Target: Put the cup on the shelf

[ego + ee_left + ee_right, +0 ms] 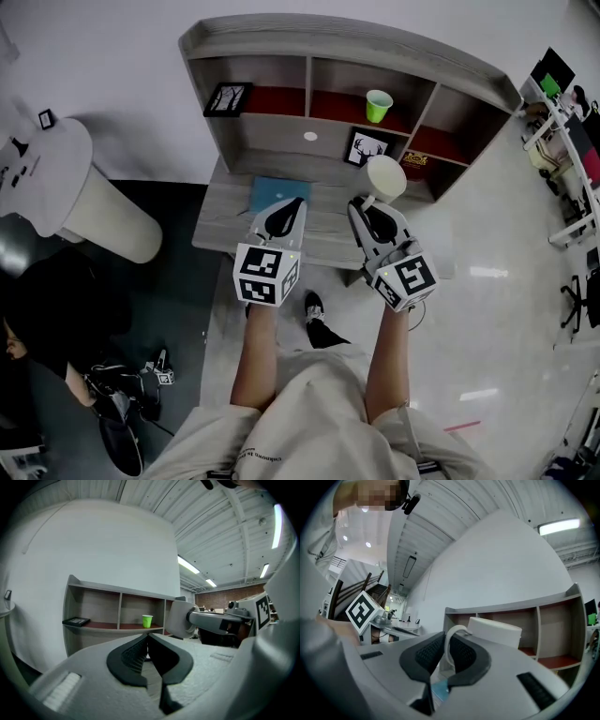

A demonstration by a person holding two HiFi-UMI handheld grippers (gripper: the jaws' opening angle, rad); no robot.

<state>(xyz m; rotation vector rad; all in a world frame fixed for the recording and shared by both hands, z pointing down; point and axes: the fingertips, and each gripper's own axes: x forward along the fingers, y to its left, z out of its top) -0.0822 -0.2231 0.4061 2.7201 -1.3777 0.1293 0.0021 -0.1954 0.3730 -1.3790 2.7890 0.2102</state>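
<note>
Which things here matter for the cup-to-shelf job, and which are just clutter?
In play:
- white cup, handle clamped in the jaws of the right gripper
- shelf

Lying about:
- green cup
- black frame
- deer picture
- blue pad
- left gripper, jaws together, empty

right gripper point(446, 643): jaws clamped on the cup's looped handle
cup point(496, 633): white, held in front of the shelf
shelf point(555, 627): grey, open compartments
</note>
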